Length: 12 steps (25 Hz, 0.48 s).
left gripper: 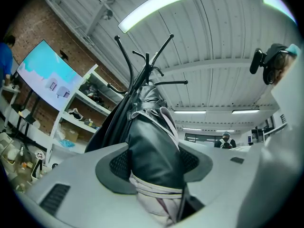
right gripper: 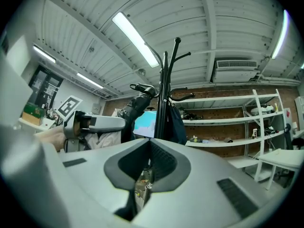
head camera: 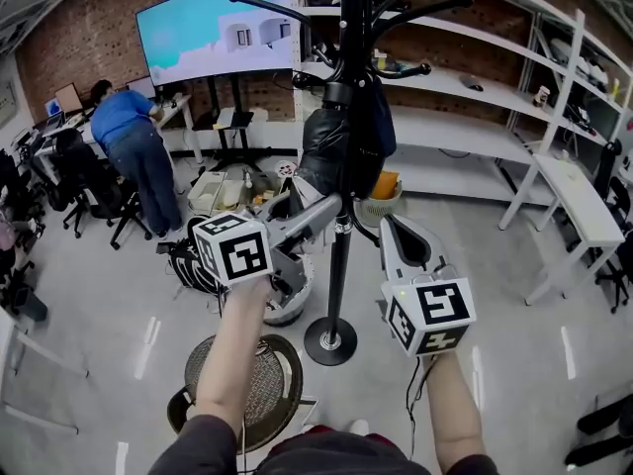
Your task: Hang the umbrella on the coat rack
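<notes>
A black coat rack stands straight ahead, its round base on the floor and its hooks spreading at the top. My left gripper is shut on a folded black umbrella and holds it tilted up against the pole. In the left gripper view the umbrella, bound by a pale strap, fills the gap between the jaws of that gripper. My right gripper hovers just right of the pole, jaws together with nothing in them. Its own view shows the right gripper, the left gripper and the umbrella.
A dark blue cloth hangs on the rack. A round mesh stool stands below my left arm, with a backpack and bins on the floor behind. White shelves, a white table, a large screen and a person in blue surround the spot.
</notes>
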### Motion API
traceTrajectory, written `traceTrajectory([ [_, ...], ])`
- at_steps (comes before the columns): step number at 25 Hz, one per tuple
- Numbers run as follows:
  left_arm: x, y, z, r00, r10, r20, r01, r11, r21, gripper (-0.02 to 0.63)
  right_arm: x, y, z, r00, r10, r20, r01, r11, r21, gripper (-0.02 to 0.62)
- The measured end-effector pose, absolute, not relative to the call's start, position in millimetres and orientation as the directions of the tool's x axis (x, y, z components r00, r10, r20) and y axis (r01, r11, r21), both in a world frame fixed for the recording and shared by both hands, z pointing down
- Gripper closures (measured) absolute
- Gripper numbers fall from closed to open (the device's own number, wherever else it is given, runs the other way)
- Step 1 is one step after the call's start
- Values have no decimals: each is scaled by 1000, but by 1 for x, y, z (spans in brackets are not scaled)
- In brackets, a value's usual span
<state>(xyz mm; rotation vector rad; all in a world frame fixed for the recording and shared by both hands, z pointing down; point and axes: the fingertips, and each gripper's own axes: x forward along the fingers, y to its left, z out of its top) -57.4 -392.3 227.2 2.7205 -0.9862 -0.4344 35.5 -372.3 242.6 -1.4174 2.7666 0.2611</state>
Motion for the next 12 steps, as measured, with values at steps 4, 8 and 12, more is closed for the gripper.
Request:
traceTrajectory([
  [4,-57,-399,234,752,-632,-186,-568,-765,304,374,36,-373,246,-562,-822,-86,-824,549,141,577],
  [8,-57,-403,241,769,-619,-162,-555,-771,313,374,35,-373,247,-539,-839,-73,-839,526,142,577],
  [12,-59,-408,252,777,-614,-139,-552,-771,319,374,31,-376,252,-518,-853,-56,-850,507,145,577],
])
